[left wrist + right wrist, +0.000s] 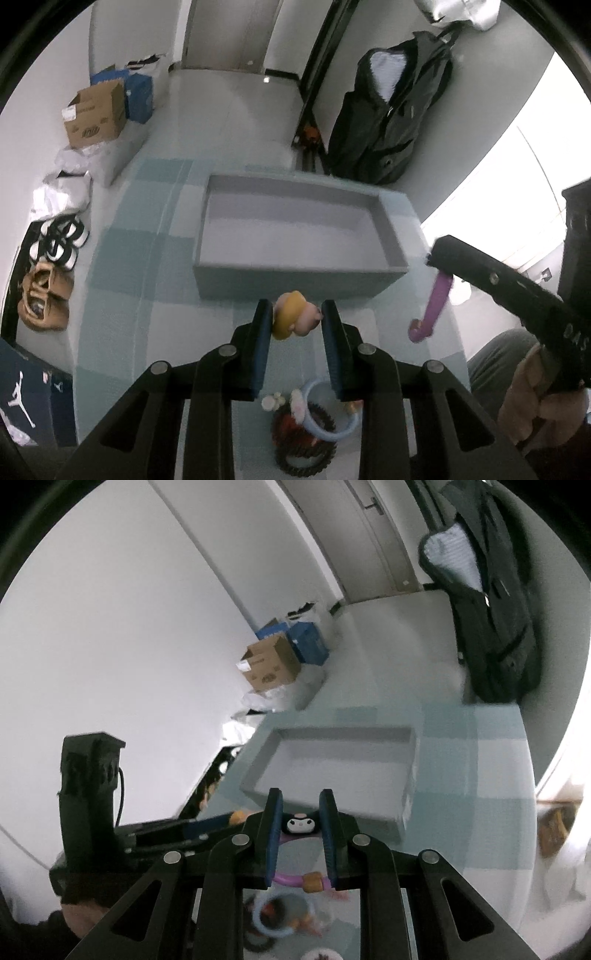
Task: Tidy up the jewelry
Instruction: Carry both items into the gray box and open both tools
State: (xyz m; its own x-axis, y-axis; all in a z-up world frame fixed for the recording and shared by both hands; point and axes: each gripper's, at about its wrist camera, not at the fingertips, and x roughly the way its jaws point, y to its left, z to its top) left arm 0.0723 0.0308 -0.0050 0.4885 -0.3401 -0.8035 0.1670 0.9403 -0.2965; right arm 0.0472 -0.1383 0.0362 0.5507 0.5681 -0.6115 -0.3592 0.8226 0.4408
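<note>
Yellow charm (pixel 293 319) pinched in our left tool (pixel 297 321), purple bracelet (pixel 295 877) in our right tool (pixel 301 825), both ahead-bound for the grey tray (pixel 295 282).

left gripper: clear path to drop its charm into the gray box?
Probably yes. The left gripper holds the yellow charm just short of the gray box; the box is open-topped, and nothing sits between them.

My left gripper (pixel 297 319) holds a charm (pixel 295 320) before the tray (pixel 301 282); my right gripper (pixel 301 825) holds a bracelet (pixel 301 877) right of it; loose rings (pixel 314 428) lie nearer on the table (pixel 122 258).
</note>
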